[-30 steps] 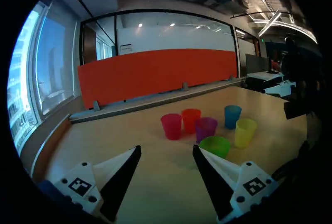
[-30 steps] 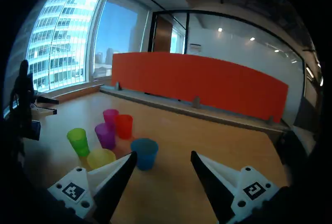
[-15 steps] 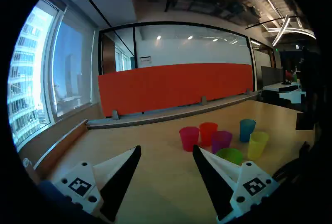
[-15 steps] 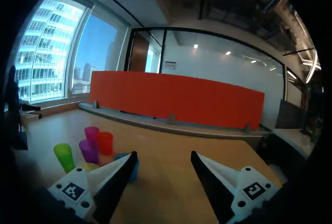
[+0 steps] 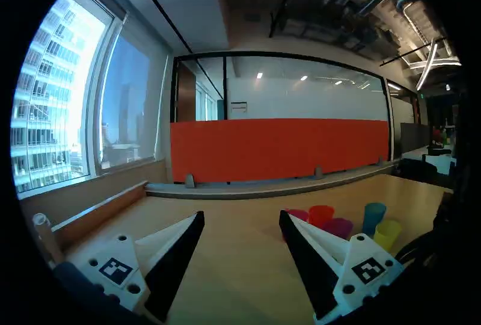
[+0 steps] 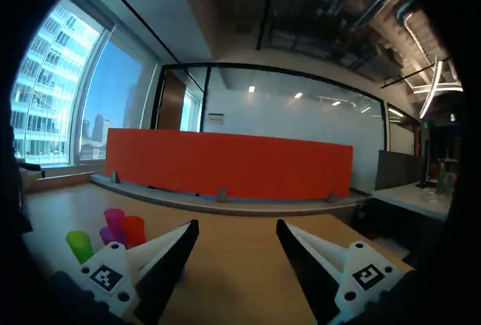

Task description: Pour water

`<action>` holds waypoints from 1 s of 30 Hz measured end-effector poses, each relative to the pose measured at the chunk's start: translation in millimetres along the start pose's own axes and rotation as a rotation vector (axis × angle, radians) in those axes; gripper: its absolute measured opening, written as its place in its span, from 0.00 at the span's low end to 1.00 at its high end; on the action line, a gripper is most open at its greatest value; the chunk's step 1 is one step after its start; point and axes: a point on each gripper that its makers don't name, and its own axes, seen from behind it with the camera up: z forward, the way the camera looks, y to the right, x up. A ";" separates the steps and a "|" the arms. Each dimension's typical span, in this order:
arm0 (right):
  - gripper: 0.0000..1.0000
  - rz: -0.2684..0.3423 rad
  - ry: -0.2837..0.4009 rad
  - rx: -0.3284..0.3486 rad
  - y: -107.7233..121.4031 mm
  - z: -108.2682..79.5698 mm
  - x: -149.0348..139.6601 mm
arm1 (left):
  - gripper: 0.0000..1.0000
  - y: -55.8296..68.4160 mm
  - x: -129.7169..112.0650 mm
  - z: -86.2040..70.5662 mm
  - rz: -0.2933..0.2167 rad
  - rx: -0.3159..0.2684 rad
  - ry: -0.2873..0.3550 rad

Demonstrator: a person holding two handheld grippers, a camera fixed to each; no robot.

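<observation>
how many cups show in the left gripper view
5, on the table: pink cup beside the left gripper, then red cup, purple cup, blue cup, and yellow cup farthest right. More may be hidden behind the gripper.

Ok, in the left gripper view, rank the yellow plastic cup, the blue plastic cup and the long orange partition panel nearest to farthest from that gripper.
1. Yellow plastic cup, low right of the left gripper.
2. Blue plastic cup, just behind it.
3. Long orange partition panel, far back, spanning the middle.

red cup (image 5: 320, 215) | blue cup (image 5: 374, 216) | yellow cup (image 5: 388, 235) | green cup (image 6: 79, 245) | orange partition (image 5: 276, 147)
</observation>
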 end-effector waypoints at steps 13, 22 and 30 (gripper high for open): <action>1.00 0.044 0.035 -0.064 12.7 -9.8 5.1 | 0.92 3.1 3.6 4.3 0.049 0.008 0.030; 1.00 0.046 0.037 -0.067 7.8 -11.1 1.8 | 0.92 5.2 -2.1 10.1 0.062 0.020 0.043; 1.00 0.030 0.024 -0.077 6.2 -11.9 -3.6 | 0.92 3.2 -12.3 13.6 0.061 0.042 0.049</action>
